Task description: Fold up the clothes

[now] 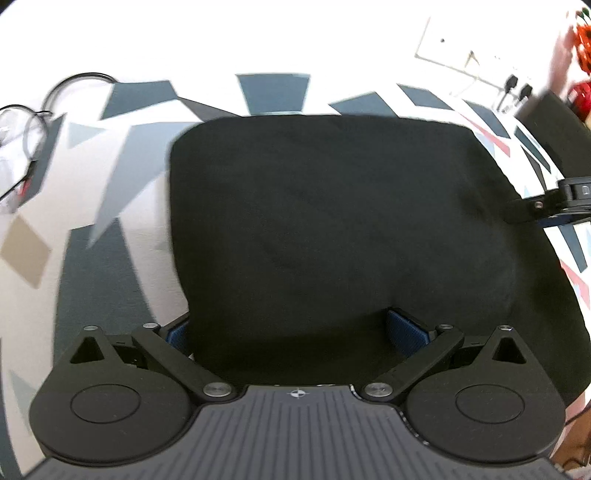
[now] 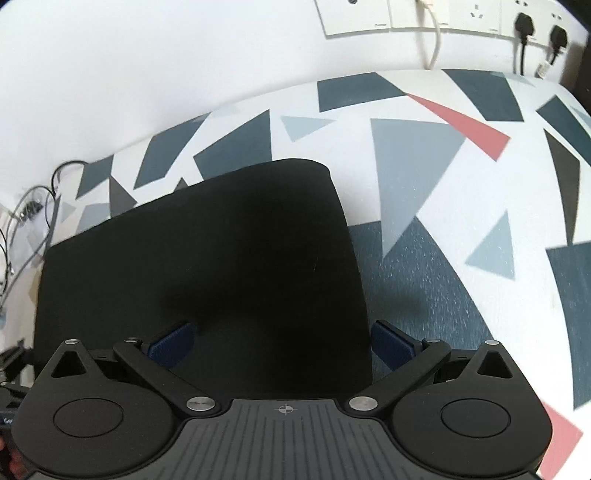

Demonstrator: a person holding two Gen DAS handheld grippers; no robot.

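In your left wrist view, a tangle of cables point(image 1: 33, 122) sits at the upper left edge of the frame, on the patterned bench point(image 1: 96, 258). The folded black garment point(image 1: 332, 229) fills the centre, lying flat with its near edge running down between the blue pads. Your left gripper point(image 1: 291, 330) stands wide open around that edge (nothing is pinched; its left pad is partly hidden behind the cloth). At the right edge of the frame, the other gripper's tip pokes in beside the garment.

In your right wrist view, the garment point(image 2: 207, 266) spreads from the lower left toward the centre, its right edge passing just inside the right pad. Your right gripper point(image 2: 282, 343) is also spread wide, holding nothing. Wall sockets point(image 2: 476, 16) with black plugs line the top right.
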